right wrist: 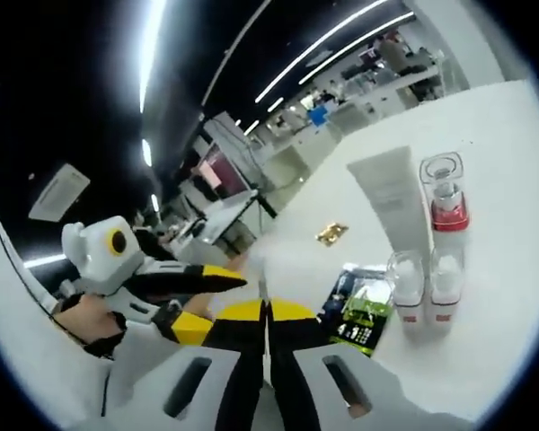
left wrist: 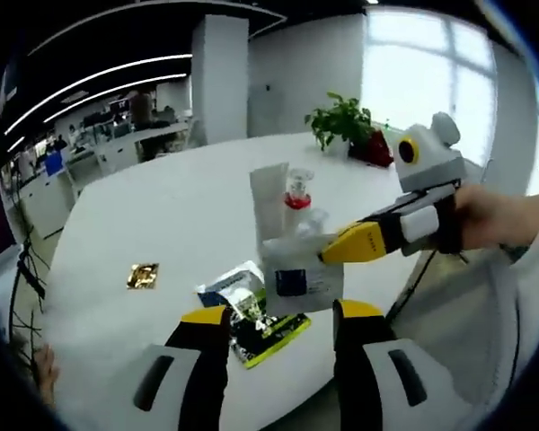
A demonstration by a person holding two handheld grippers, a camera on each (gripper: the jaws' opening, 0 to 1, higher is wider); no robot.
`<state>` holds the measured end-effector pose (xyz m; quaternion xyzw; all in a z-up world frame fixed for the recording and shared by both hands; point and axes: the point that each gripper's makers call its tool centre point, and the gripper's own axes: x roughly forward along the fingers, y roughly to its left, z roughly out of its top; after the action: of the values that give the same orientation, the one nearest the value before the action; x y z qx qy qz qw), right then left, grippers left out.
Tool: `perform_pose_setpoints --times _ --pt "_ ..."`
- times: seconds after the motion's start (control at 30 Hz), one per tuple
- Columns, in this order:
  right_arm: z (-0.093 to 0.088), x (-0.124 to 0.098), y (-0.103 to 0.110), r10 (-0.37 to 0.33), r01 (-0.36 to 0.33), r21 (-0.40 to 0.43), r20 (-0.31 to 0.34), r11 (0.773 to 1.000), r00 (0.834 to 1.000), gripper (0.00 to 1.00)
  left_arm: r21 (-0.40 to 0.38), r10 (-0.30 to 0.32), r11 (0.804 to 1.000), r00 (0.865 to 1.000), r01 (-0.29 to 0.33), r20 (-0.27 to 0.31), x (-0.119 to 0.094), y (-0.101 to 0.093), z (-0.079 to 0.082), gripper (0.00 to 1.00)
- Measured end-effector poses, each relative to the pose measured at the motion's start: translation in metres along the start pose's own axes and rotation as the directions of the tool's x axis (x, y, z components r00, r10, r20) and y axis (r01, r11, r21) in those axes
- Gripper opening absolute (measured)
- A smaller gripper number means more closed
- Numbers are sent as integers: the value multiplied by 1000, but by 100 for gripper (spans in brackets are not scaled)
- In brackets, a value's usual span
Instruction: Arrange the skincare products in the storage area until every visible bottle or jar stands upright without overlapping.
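On the white table stand a white tube, a clear-capped bottle with a red band and small clear-capped bottles. The same tube, red-banded bottle and two small bottles stand upright in the right gripper view. A green and black sachet lies flat in front of them. My right gripper is shut on the edge of a flat white packet with a dark label, held upright above the sachet. My left gripper is open just before the sachet.
A gold foil piece lies on the table at the left. A potted plant stands at the far edge. A person's hand holds the right gripper. Office desks fill the background. My left gripper appears beside the right one.
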<state>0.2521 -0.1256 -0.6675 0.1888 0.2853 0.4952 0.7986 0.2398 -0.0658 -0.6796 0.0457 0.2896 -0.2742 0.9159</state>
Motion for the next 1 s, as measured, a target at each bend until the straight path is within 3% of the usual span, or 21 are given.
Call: perform_pose_setpoints --times 0.07,0.13,0.17,0.2,0.23,0.27,0.37,0.43,0.67,0.73,0.8,1.0 --pt "1 2 6 23 -23 -4 0 1000 1000 1 -67 -64 996 998 66 29 -2 -1 0 37" --pt "1 4 11 39 -39 -8 -7 999 999 1 -200 -112 972 991 126 79 -5 0 4 31" --pt "0 6 13 49 -49 -13 -12 999 999 1 -207 -153 963 982 174 110 -8 0 6 29" --pt "0 7 15 58 -58 -18 -15 998 998 1 -221 -160 958 980 183 120 -10 5 4 28" --pt "0 8 16 65 -66 -17 -16 998 998 1 -248 -155 951 980 182 124 -11 10 2 26" --pt "1 10 19 83 -83 -14 -20 996 996 1 -244 -205 942 971 229 123 -13 6 -2 24" --pt "1 15 26 113 -113 -12 -22 994 993 1 -290 -270 910 954 296 127 -16 9 -10 26" --pt "2 20 30 133 -133 -6 -28 991 991 1 -291 -289 904 949 314 126 -18 11 -13 25" --pt "-3 36 35 151 -151 -1 -63 989 987 1 -313 -299 890 943 331 145 -20 16 -16 12" --pt "-5 41 31 132 -133 -6 -84 991 988 1 -308 -280 902 953 302 114 -20 18 -22 9" --pt "-5 46 30 124 -125 -1 -84 992 989 1 -334 -259 899 959 282 111 -20 24 -27 8" --pt "-13 65 22 57 -63 -40 -139 997 989 1 -487 -216 841 972 235 96 -22 34 -39 4"
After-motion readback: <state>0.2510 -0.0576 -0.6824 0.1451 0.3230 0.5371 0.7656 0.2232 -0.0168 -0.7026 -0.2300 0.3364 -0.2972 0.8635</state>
